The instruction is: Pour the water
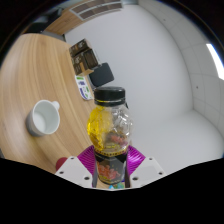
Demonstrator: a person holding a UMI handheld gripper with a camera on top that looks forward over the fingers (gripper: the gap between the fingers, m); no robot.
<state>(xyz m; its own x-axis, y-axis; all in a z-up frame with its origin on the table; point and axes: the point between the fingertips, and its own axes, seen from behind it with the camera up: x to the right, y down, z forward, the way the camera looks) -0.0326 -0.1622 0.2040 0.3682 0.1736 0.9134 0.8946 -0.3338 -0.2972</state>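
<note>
While the tongs (110, 165) clamp both magenta pads (88, 160) on its lower body, a clear plastic bottle (110, 135) with a black cap (109, 96) and yellowish contents stands upright between the fingers, raised above the wooden bench (35, 80). A white mug (42, 119) sits on the bench near its curved edge, handle toward the bottle. Further along that edge, beyond the bottle, lies a dark object (100, 73) among small items too indistinct to name.

One bottle (109, 135) with black cap, one white cup (43, 118), one wooden table (40, 75)
</note>
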